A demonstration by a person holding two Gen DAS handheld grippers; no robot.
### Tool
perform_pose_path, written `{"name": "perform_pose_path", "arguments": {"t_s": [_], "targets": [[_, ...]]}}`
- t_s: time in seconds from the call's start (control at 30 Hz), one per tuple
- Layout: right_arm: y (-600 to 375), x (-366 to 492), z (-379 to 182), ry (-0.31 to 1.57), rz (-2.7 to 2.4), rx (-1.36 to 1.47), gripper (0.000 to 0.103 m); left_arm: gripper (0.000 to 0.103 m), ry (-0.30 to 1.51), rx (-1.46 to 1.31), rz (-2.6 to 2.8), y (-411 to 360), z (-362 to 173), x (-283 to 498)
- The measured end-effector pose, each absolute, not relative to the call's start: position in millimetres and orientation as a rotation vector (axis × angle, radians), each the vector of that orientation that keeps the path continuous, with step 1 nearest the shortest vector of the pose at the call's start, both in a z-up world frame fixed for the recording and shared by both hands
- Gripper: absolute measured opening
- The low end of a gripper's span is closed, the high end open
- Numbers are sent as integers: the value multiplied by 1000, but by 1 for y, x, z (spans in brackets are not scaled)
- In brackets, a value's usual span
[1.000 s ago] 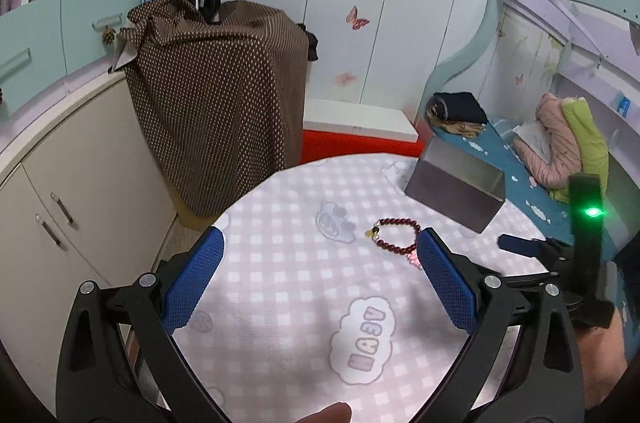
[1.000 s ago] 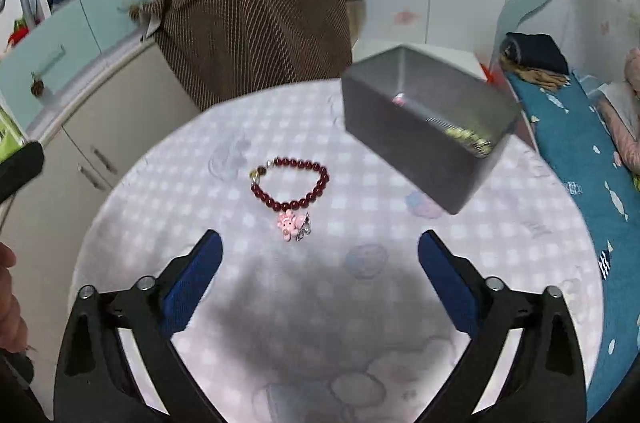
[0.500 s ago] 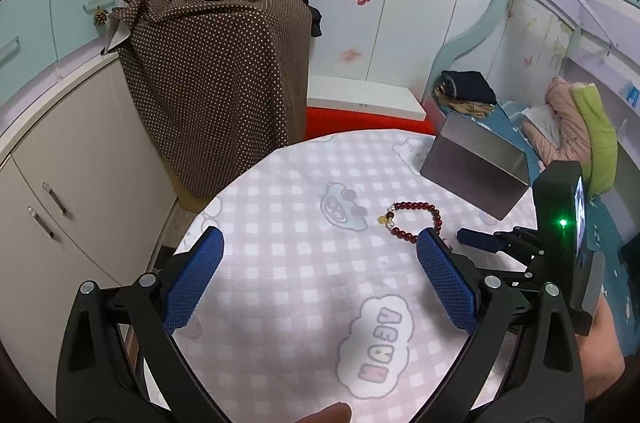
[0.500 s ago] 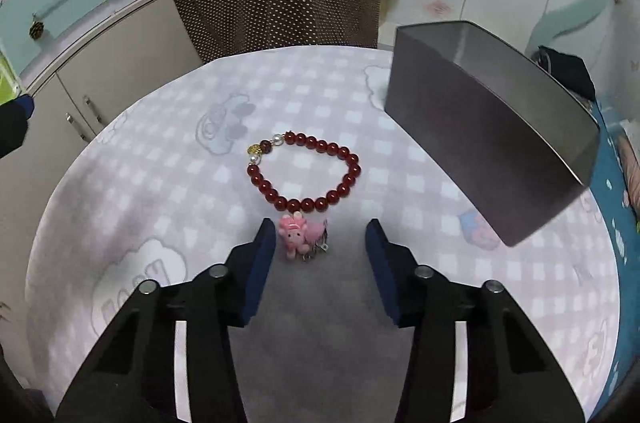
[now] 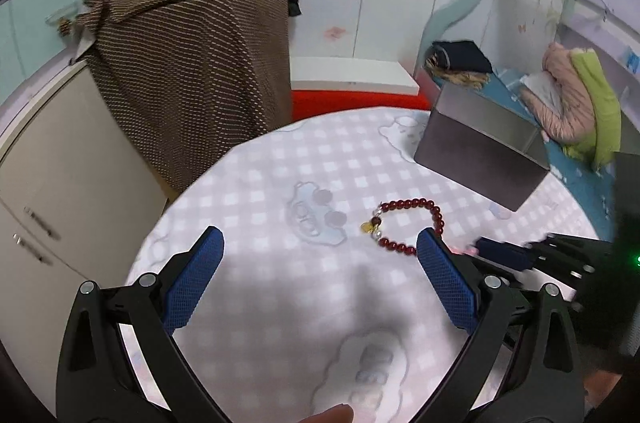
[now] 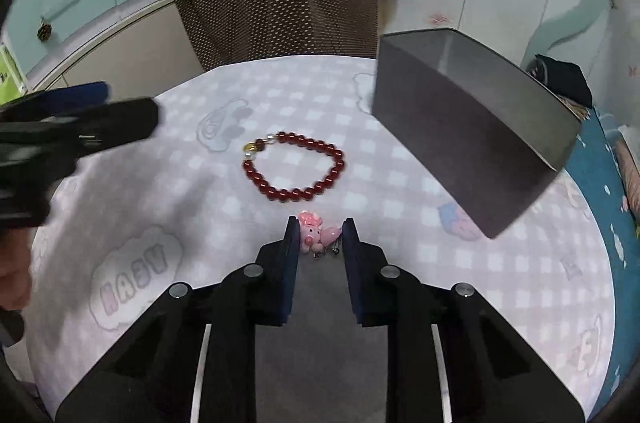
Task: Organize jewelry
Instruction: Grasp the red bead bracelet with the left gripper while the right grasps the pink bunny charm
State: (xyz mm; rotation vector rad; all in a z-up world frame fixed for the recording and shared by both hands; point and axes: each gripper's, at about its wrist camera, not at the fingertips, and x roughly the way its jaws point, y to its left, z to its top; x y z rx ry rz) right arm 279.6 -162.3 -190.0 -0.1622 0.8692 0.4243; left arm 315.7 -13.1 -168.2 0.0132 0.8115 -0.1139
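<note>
Right tool [image 6: 320, 232] newly narrowed around knobbly pink charm [image 6: 314, 232]

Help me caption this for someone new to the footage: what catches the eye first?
The dark red bead bracelet lying mid-table on the checked cloth. Just in front of it, the right tongs have been closing around a small pink charm. A grey metal box stands open on the table's far right; the left tongs hover open, holding nothing.

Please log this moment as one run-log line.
right gripper: just closing around pink charm | left gripper: open, empty | red bead bracelet: on table | grey box: beyond
</note>
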Motion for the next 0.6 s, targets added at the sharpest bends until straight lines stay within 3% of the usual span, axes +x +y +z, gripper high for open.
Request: {"name": "perform_pose_path", "arguments": {"t_s": [0.27,0.43,0.53,0.6], "targets": [[-184,276,-189,874,402,-100,20,96,918,95,-101,-44,-212,365],[-190,275,-187,869,402,-88,18,83,950,65,-123,-45,-224,372],[-191,273,-186,869,405,-82,14,62,947,73,-148,-48,-221,371],[-191,272,-185,867,405,-81,14,42,948,85,-179,-50,-219,369]]}}
